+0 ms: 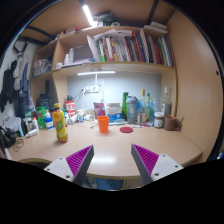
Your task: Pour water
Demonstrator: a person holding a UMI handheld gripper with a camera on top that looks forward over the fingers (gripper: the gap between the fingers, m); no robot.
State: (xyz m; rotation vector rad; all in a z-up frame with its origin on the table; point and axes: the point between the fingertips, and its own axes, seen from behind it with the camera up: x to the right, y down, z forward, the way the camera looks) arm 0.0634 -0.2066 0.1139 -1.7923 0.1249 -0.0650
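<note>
The tool (pixel 108 163) hangs wide and empty over the bare near bench (pixel 110 150), held back, it seems, to line up a reach; the orange cup (pixel 103 123) stands well beyond the fingers, nearly straight ahead. A yellow bottle (pixel 60 125) stands off to the left; bottles crowd the back under the bookshelf (pixel 115 45).

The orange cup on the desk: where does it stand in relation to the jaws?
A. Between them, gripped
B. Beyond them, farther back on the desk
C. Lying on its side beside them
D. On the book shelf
B: the orange cup stands upright on the desk, well beyond the open, empty gripper.
</note>
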